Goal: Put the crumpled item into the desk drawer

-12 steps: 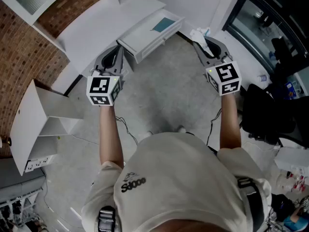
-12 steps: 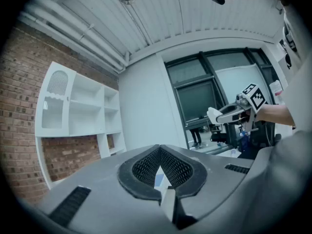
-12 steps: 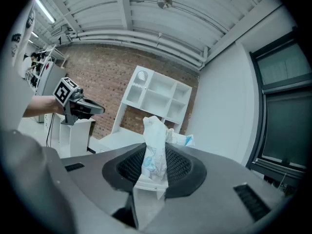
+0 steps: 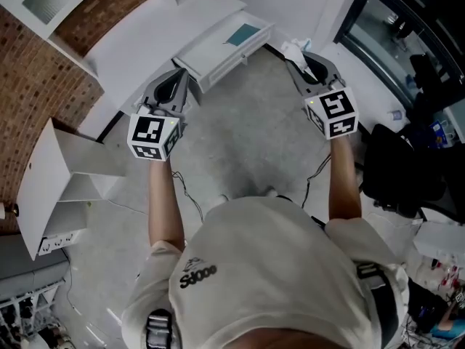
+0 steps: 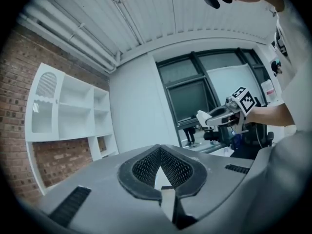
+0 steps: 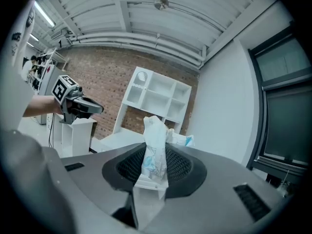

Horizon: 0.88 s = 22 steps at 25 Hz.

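Between right jaws: crumpled item point(image 6: 155, 147), white with blue print, pinched by the pads, top poking out past the tips
Right gripper point(image 4: 306, 62): clamped on it, narrow gap, held up off the floor
Drawer point(image 4: 221, 58): pulled open; item is near it, off to its right in head view, not over it
Left gripper point(image 4: 176, 82): jaws together, nothing between, just beside the drawer front
Desk point(image 4: 138, 49): white, against brick wall

Lab-like workroom, brick wall point(image 4: 43, 78), white shelving point(image 6: 157, 97), concrete floor point(image 4: 247, 133)
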Tool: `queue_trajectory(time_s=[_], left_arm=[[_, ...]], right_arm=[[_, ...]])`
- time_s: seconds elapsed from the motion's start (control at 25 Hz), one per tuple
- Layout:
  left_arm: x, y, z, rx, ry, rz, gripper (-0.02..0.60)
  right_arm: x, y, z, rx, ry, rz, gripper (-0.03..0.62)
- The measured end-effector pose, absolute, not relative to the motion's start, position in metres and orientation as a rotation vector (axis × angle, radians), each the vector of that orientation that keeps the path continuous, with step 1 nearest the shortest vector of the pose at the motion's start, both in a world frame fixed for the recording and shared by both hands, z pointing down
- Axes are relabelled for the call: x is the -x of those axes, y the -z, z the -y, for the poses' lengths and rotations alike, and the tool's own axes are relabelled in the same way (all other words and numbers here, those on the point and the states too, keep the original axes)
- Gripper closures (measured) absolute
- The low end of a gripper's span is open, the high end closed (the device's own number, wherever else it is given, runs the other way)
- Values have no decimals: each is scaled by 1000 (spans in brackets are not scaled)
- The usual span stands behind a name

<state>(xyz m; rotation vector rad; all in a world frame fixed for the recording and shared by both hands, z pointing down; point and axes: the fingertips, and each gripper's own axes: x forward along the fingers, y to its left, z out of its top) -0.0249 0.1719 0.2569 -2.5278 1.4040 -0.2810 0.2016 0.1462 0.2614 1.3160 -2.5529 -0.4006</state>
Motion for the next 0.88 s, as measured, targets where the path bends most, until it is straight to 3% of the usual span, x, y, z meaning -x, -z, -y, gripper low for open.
queue_trajectory(time_s=[0.88], left_arm=[[-76,-273,-166,2418,308,-1615,565]], right_arm=[[-317,-284,-112,-1214,382,2612,485]])
